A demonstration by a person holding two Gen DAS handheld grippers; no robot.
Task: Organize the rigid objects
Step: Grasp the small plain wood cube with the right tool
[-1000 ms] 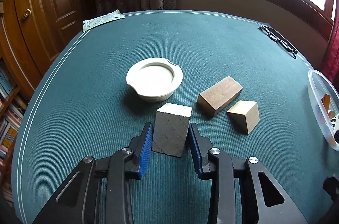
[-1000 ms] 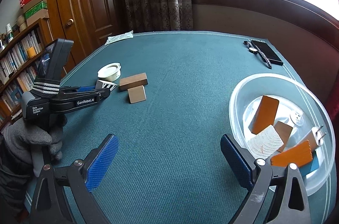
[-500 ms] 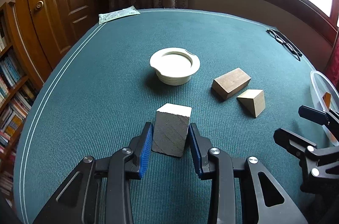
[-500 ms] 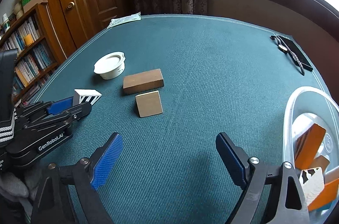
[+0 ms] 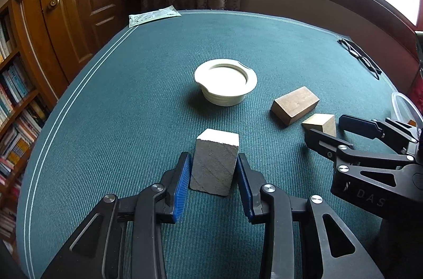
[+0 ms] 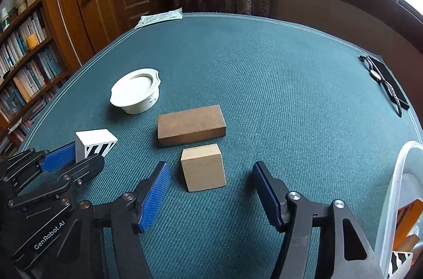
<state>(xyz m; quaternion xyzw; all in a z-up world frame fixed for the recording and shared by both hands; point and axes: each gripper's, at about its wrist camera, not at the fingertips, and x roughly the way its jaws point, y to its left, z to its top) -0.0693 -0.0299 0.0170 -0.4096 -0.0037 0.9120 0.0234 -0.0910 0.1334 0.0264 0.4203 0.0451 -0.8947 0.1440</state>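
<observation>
Blocks (image 6: 96,143), 3, 1 clamped by left hand-held gripper (image 5: 213,170); right (image 6: 208,174) closing, unclamped.

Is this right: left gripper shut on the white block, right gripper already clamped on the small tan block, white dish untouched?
Not quite. The right gripper isn't clamped: its jaws have just been closing, but gaps remain on both sides of the small tan block, as the right wrist view shows. The rest holds: left gripper shut on the white block, white dish untouched.
</observation>
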